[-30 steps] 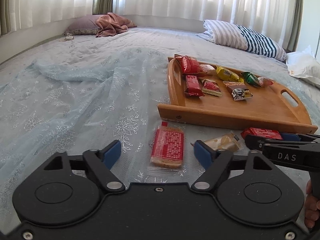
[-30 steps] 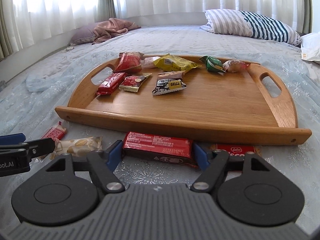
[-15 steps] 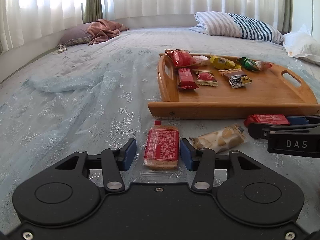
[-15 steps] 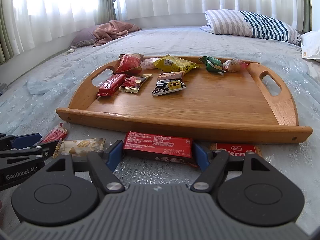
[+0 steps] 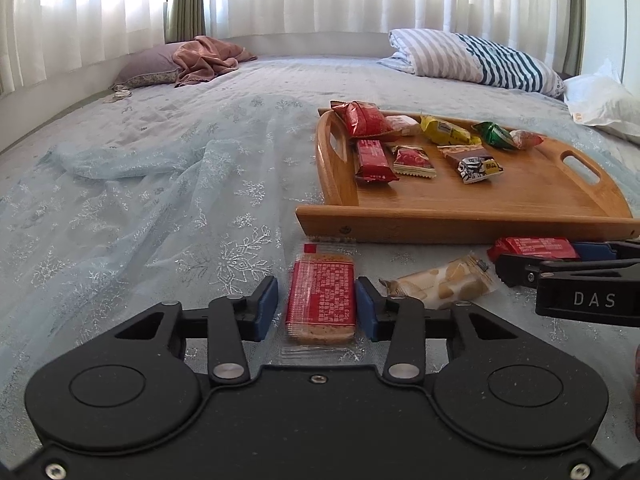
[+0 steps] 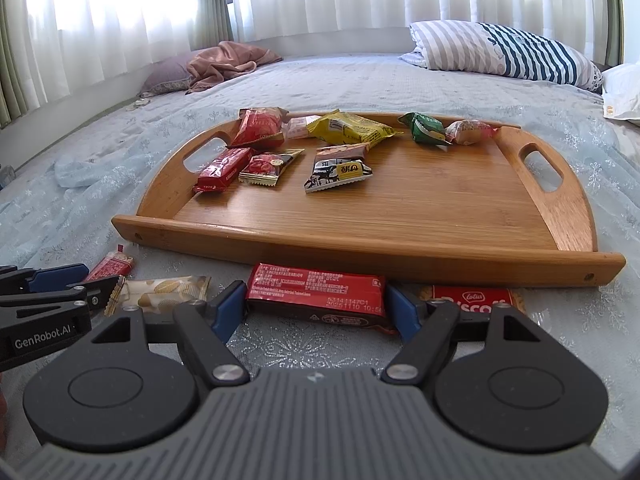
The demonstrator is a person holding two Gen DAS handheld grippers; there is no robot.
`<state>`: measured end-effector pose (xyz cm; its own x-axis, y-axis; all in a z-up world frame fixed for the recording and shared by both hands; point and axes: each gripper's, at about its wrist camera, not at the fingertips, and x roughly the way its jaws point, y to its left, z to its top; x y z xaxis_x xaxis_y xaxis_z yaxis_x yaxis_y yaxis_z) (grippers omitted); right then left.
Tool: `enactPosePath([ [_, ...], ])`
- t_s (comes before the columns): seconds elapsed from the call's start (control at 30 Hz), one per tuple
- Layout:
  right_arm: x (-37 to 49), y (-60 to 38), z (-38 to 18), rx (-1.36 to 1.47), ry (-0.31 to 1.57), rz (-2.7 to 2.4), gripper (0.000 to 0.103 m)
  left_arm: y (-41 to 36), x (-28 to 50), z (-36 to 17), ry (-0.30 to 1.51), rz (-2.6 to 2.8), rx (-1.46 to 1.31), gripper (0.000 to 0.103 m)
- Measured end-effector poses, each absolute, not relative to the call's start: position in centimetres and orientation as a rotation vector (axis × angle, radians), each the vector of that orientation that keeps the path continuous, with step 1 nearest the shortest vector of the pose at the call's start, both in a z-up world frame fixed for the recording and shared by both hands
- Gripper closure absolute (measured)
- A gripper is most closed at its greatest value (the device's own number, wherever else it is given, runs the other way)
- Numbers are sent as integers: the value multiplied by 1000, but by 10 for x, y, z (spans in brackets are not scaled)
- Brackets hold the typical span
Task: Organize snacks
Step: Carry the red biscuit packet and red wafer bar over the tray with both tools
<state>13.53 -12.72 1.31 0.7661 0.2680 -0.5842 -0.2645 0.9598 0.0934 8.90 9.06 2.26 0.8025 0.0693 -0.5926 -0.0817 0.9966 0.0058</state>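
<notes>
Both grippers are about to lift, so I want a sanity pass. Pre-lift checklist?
1. Cracker pack centred in left gripper: ok.
2. Left grip closed on it: not ok. The jaws have just been closing, and a sliver of gap shows at one pad.
3. Red bar lined up in right gripper: ok.
4. Right grip on the bar: not ok. The jaws have just been opening, and the bar lies flat on the bed.
5. Free space on the tray: ok, near half bare.
6. Grippers clear of each other: ok, the biscuit pack lies between them.
</notes>
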Motion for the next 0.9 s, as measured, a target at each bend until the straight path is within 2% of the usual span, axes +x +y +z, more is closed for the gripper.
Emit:
enactPosePath([
  [0.1,135,-126,13,-1,634,287,24,92,88,23,629,79,-31,71],
  [0.37,135,-125,12,-7,632,287,23,90,85,25,615,65,-19,72],
  [0.63,132,-122,13,-22,622,281,32,91,76,31,589,73,-22,72],
  [0.9,128,-127,20,-7,622,319,35,97,64,42,567,57,-63,72],
])
